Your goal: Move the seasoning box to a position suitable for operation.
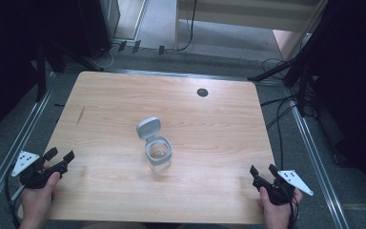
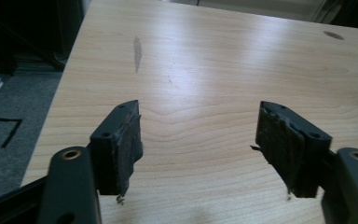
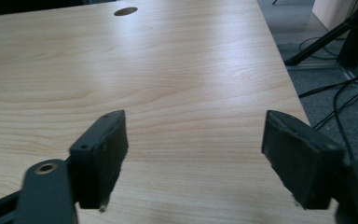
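One clear container [image 1: 158,155] w/ a grey flip lid [image 1: 148,128] stands upright near the middle of the counter [image 1: 209,119], lid swung open and tilted back on the far side, mouth facing up. Both grippers sit at the near edge, well apart from it: left gripper [image 1: 59,155] at the near-left corner, right gripper [image 1: 261,170] at the near-right corner. Container lies fwd and to the right of the left gripper, fwd and to the left of the right gripper; roughly between them, and I can't tell which is nearer, maybe about equal. Long axis of the container is vertical; the lid-to-body line runs away from the person, leaning slightly left. Left gripper [image 2: 200,135] jaws are spread wide w/ bare wood between them, nothing pinched; right gripper [image 3: 193,149] same, spread wide and holding nothing. Count: 1 container, 1 lid attached to it, 2 grippers, 1 dark round hole [image 1: 202,92] in the counter toward the far side. Contents of the container: looks empty, but hard to tell thru the clear wall. Prob next move is a reach inward toward the centre by either hand.
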Demonstrator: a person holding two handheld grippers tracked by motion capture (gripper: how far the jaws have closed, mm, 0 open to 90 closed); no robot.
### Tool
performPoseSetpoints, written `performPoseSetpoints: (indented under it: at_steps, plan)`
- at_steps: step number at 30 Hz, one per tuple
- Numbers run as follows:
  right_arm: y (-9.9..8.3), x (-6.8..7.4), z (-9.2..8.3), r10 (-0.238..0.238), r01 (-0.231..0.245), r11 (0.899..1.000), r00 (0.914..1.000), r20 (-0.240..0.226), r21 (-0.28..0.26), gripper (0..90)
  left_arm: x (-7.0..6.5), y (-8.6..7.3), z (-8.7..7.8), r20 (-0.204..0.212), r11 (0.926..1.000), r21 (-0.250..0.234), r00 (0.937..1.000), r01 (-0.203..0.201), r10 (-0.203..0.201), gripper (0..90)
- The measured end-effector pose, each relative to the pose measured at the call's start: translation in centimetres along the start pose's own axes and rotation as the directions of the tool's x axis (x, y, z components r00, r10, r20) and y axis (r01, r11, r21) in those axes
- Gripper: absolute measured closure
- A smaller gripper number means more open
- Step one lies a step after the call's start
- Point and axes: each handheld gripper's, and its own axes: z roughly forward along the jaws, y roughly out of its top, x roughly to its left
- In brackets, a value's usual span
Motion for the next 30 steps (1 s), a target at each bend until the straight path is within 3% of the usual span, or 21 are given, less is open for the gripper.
performPoseSetpoints:
  at_steps: [2,4,6,8,10,14,19,24,25,26,30]
  plan:
    - [0.1,0.3,-0.1,0.004,-0.005,1.0,0.9999,-0.011,-0.02,47.3,-0.1,0.0,0.0,-0.002,1.0,0.001,1.0,-0.008,0.008,41.8]
    - [0.2,0.8,-0.1,-0.014,0.013,1.0,0.9991,-0.041,-0.026,49.4,-0.5,0.1,0.0,-0.024,0.9996,0.02,0.9995,-0.021,0.021,46.0]
    - [0.5,1.6,-0.1,-0.032,0.032,0.999,0.9991,-0.026,-0.016,52.0,-0.7,0.2,0.1,-0.027,0.9994,0.032,0.9996,-0.011,0.012,50.9]
    - [0.7,2.3,0.0,-0.023,0.022,1.0,0.9986,-0.047,-0.022,59.2,-1.2,0.5,0.3,0.006,0.9989,0.046,0.9999,0.014,-0.014,58.6]
    - [1.1,3.0,0.1,-0.008,0.006,1.0,0.9972,-0.075,-0.025,67.6,-1.9,0.9,0.5,0.049,0.9984,0.055,0.9987,0.011,-0.014,65.3]
    - [1.6,4.4,0.8,-0.002,0.0,1.0,0.9887,-0.15,-0.012,78.5,-3.7,1.6,1.0,0.121,0.9976,0.067,0.9923,0.019,-0.027,70.4]
    - [2.2,6.5,1.7,-0.043,0.046,0.999,0.9823,-0.182,0.011,85.8,-6.1,2.6,2.0,0.174,0.9964,0.085,0.9848,-0.01,-0.005,78.5]
    - [2.9,8.9,2.7,-0.074,0.079,0.997,0.9688,-0.236,0.012,89.7,-8.5,3.1,3.0,0.235,0.9941,0.103,0.972,-0.032,0.007,87.5]
    - [2.9,8.9,2.7,-0.074,0.079,0.997,0.9688,-0.236,0.012,89.7,-8.5,3.1,3.0,0.235,0.9941,0.103,0.972,-0.032,0.007,89.9]
    - [3.1,9.8,3.0,-0.089,0.095,0.995,0.9623,-0.257,0.012,90.0,-9.4,3.4,3.4,0.258,0.9927,0.106,0.9657,-0.057,0.028,90.0]
    - [3.4,11.0,3.6,-0.098,0.106,0.994,0.9534,-0.286,0.013,90.0,-10.7,3.7,3.8,0.287,0.9907,0.11,0.9568,-0.08,0.045,90.0]
